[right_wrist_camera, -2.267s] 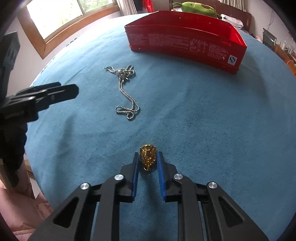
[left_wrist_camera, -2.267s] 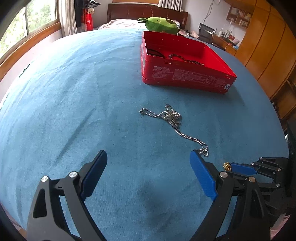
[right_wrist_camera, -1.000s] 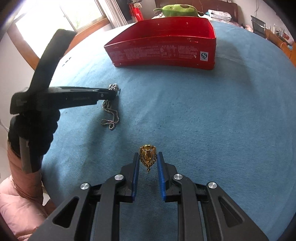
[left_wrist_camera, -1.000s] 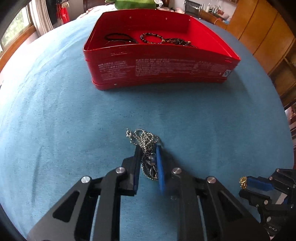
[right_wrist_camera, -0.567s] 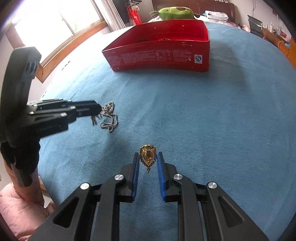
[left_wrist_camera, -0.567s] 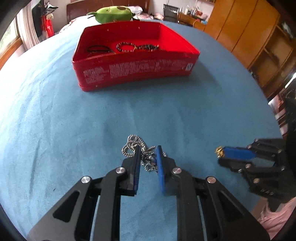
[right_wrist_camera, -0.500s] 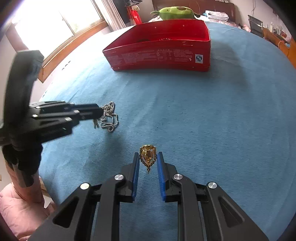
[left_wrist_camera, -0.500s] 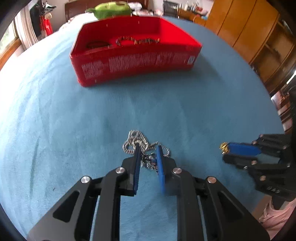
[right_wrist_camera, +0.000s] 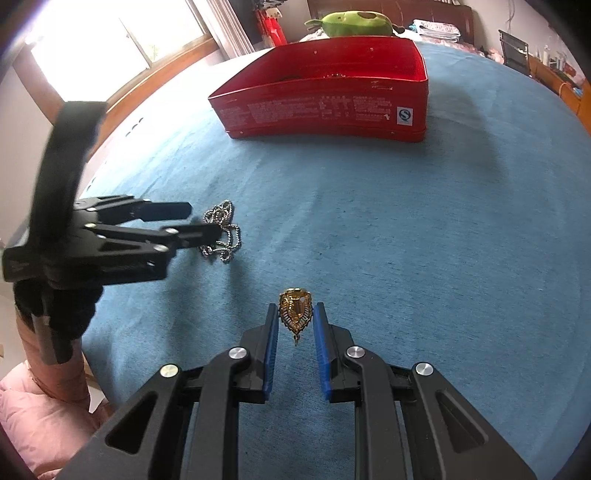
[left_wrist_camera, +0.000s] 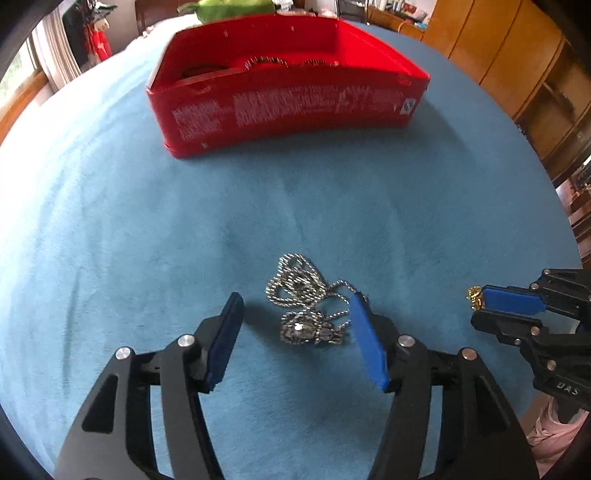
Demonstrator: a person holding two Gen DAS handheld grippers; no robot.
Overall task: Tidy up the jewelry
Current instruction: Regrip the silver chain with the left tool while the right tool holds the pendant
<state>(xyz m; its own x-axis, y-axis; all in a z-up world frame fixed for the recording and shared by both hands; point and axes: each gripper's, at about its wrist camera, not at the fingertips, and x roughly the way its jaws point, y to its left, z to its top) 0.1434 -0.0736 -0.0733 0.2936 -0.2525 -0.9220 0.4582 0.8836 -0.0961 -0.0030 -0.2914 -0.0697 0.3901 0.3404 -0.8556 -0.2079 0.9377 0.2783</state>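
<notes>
A silver bead chain with a pendant [left_wrist_camera: 295, 280] lies bunched on the blue cloth. My left gripper [left_wrist_camera: 295, 299] stands over it with its jaws opening; the chain lies between the blue pads and neither pad presses on it. From the right wrist view the same left gripper [right_wrist_camera: 203, 221] sits at the left with the chain [right_wrist_camera: 225, 236] at its tips. My right gripper [right_wrist_camera: 295, 305] is shut on a gold shield-shaped pendant [right_wrist_camera: 295, 315], held just above the cloth. A red tin [left_wrist_camera: 295, 107] with dark bead bracelets [left_wrist_camera: 266, 61] inside stands farther back.
A green plush toy [right_wrist_camera: 354, 18] lies behind the red tin [right_wrist_camera: 325, 107]. Wooden cabinets [left_wrist_camera: 498, 48] stand at the right and a bright window [right_wrist_camera: 110, 37] at the left. A pink sleeve [right_wrist_camera: 37, 417] shows by the cloth's near left edge.
The left gripper's jaws have parted and let go of the silver chain, which now rests on the cloth. The right gripper keeps still with the gold pendant.
</notes>
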